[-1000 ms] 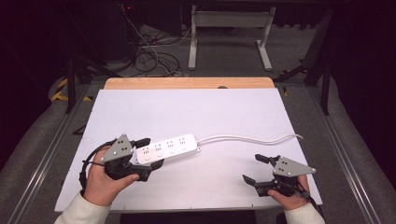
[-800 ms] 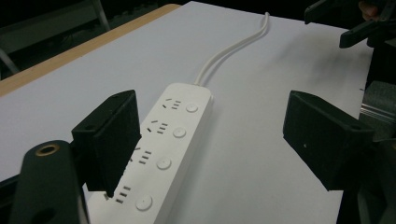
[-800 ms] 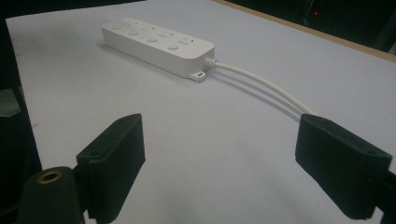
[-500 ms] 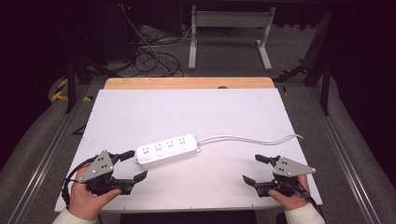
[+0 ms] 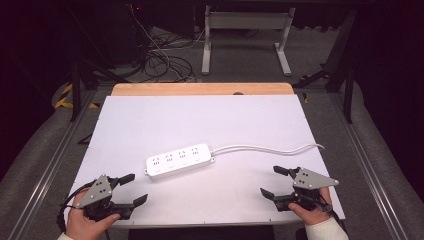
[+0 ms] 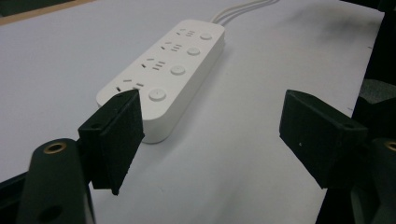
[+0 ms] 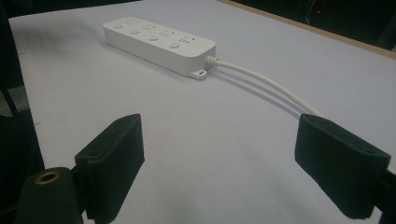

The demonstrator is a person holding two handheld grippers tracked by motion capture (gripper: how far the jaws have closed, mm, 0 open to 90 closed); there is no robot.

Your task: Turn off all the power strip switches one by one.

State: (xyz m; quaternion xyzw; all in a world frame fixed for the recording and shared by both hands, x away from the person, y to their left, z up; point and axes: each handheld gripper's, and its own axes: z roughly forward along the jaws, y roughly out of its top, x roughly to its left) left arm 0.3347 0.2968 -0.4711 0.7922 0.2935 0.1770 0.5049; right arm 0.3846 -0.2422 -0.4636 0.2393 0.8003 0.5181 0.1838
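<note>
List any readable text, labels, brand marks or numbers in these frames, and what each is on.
None readable.
Power strip: no printed words or brand visible; its top carries sockets and round buttons, unmarked as far as these views show.
White table sheet: blank.
Left claw and right claw: no markings legible on the black pads or grey plates.
Background floor: yellow-black hazard tape, a pattern, no lettering.
</note>
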